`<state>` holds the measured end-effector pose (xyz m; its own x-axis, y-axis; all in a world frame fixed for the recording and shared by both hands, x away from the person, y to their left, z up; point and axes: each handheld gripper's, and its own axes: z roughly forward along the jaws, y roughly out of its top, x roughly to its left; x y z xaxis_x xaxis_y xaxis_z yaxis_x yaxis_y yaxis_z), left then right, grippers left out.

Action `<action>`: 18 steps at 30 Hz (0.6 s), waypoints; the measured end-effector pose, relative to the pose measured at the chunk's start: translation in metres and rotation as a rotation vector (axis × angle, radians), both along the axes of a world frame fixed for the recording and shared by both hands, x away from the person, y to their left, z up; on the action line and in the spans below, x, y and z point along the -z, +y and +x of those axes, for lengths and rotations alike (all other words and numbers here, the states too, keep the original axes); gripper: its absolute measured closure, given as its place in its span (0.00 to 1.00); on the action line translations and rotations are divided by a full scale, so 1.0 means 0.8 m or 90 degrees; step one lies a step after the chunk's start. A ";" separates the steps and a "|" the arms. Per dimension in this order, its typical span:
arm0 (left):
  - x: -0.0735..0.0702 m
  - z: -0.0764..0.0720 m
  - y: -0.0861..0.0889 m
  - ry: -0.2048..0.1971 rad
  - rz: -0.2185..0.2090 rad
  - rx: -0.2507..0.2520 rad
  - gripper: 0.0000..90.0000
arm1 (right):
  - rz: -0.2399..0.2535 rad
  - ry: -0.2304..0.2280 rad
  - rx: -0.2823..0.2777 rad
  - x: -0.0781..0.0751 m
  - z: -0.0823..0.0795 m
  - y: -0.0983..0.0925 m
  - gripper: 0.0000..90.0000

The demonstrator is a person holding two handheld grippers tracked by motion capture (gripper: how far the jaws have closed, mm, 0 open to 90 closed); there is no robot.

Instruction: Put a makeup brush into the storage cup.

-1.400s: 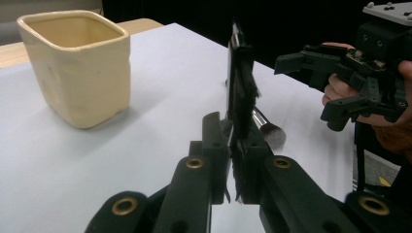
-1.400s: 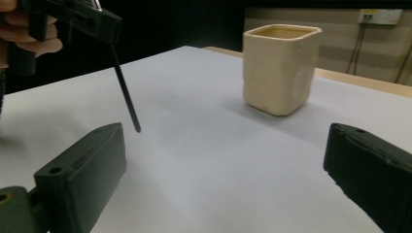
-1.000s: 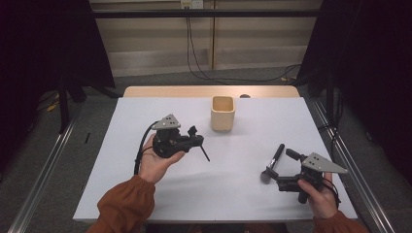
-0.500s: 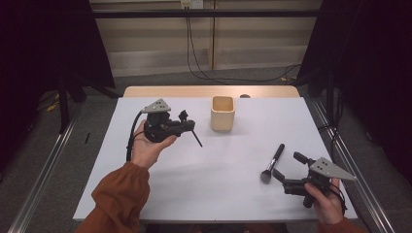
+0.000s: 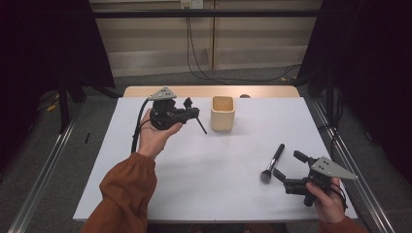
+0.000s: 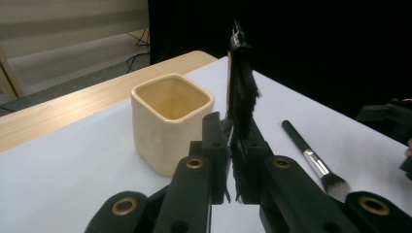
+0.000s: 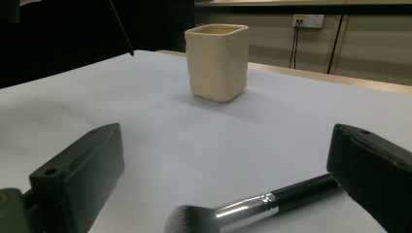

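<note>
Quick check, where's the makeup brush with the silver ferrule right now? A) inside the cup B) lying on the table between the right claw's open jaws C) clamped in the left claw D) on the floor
B: the brush lies flat on the table, and the right claw has one open jaw on each side of it, not touching it.

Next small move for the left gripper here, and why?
Probably carry it a little farther toward the cream square cup and tip the slim black brush handle-down over its opening. The left gripper is shut on that brush, raised off the table, just beside the cup, which looks empty.
</note>
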<state>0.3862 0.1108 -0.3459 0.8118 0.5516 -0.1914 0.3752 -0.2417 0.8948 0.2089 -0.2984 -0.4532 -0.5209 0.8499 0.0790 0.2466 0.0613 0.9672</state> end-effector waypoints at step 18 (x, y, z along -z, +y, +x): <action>-0.022 0.033 -0.025 -0.060 -0.031 -0.035 0.95 | 0.004 0.003 -0.004 0.001 0.001 0.000 0.00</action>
<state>0.4128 0.0904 -0.3279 0.7964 0.5875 -0.1435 0.3006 -0.1785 0.9369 0.2099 -0.2984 -0.4539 -0.5261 0.8460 0.0869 0.2503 0.0564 0.9665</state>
